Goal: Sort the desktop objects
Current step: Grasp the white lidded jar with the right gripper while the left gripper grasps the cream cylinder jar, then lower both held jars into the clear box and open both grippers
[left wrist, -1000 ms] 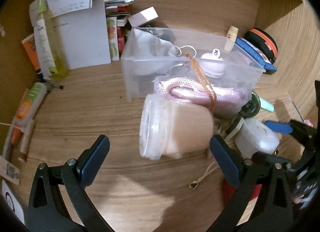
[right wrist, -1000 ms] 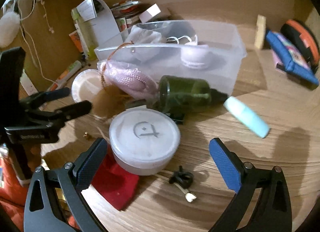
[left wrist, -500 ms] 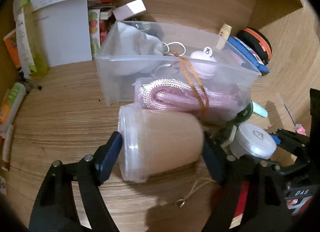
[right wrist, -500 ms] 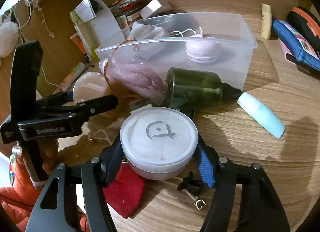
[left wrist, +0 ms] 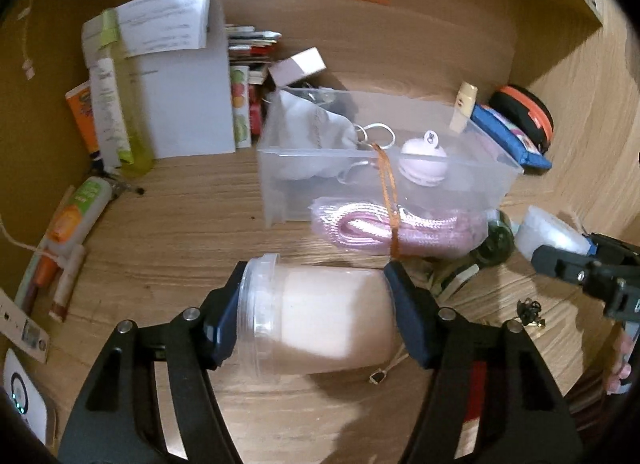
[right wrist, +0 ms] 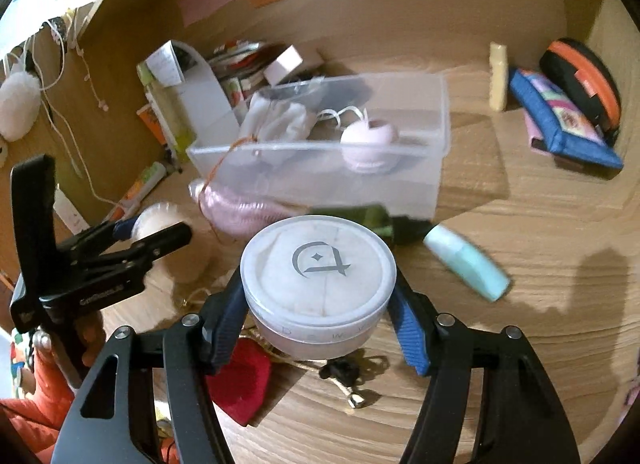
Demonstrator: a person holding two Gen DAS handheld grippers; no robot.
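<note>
Nearest the cameras, both grippers are loaded: the left gripper (left wrist: 316, 312) has its jaws pinching a pale peach jar (left wrist: 320, 320) end to end, lid at one pad and base at the other, the jar lying on its side low over the bench (left wrist: 180, 223); the right gripper (right wrist: 318, 316) has its jaws pressed against the sides of a round white tub (right wrist: 318, 284) with a crescent logo on its lid. Whether either container has left the bench entirely is hard to tell. Just beyond, much is unsorted: a red cloth (right wrist: 240, 384) and a small black clip with cord (right wrist: 340, 372) below the tub, a pink coiled rope (left wrist: 392, 227) tied with an orange ribbon, a dark green bottle (right wrist: 380, 223) and a mint tube (right wrist: 464, 268), all lying against or near the front wall of the clear plastic bin (left wrist: 472, 167). The bin holds a white cloth pouch (left wrist: 308, 131), a looped white cord and a small lilac domed gadget (left wrist: 424, 159), with room to spare. The sort looks early, with two pieces in hand and most of the clutter, including the tubes at the left edge and the pouches at the far right, yet to be placed.
</note>
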